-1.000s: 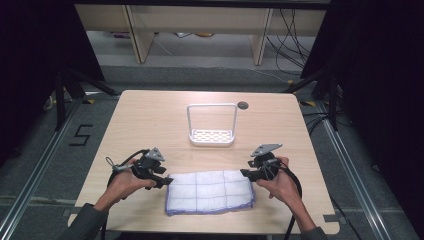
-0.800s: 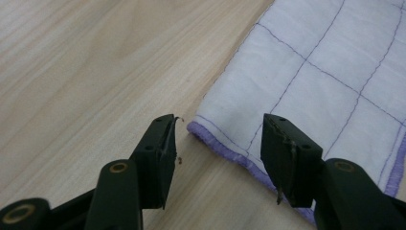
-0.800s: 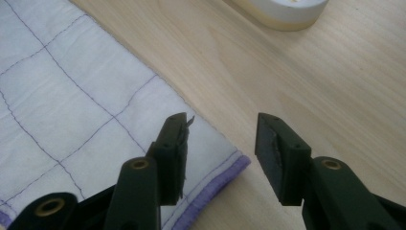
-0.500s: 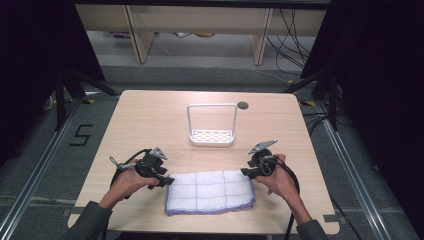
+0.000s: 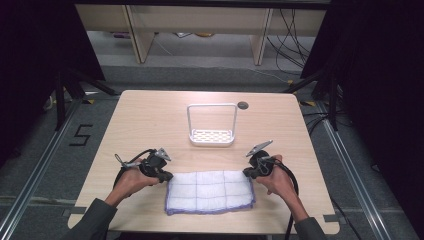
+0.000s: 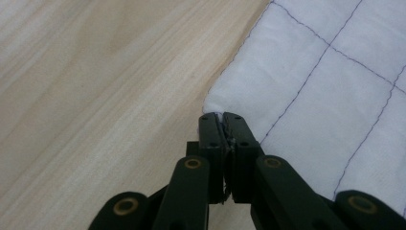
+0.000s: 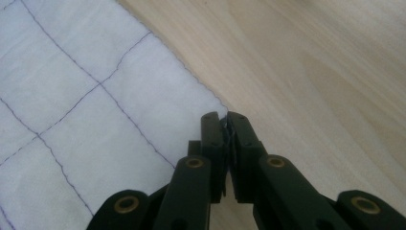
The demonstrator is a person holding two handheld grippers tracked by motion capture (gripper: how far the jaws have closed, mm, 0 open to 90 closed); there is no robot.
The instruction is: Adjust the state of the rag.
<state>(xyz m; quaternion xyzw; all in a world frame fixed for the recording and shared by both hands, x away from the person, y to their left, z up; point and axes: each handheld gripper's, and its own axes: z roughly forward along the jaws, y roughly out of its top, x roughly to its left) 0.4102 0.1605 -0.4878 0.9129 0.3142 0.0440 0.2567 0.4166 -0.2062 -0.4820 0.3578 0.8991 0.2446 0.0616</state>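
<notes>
With both sets of jaws having just snapped closed, you've got the left gripper (image 6: 223, 116) pinched on the far left corner of the white cloth (image 5: 210, 191), and you can see a sliver of fabric caught between the black pads in the left gripper view. Same story on the other side: the right gripper (image 7: 225, 115) is clamped down on the far right corner, the cloth (image 7: 95, 110) edge tucked right into the bite. From the high view, your left gripper (image 5: 165, 176) and right gripper (image 5: 248, 173) sit level with each other at the two far corners, hands low against the table (image 5: 150, 120). The cloth itself lies flat near your edge of the table, between your two hands, its stitched grid of purple lines showing and a purple hem around it. Beyond it, well apart towards the far side, stands a white wire rack (image 5: 212, 125), with a small dark disc (image 5: 243, 105) just beside its far right corner.

So this looks like the grasp step, done on both corners at once, most likely the start of a fold. Next move, I'd say: lift both corners together, keep the hands moving evenly so the far edge stays straight, and watch that neither thin pinch slips out as the cloth takes tension.
</notes>
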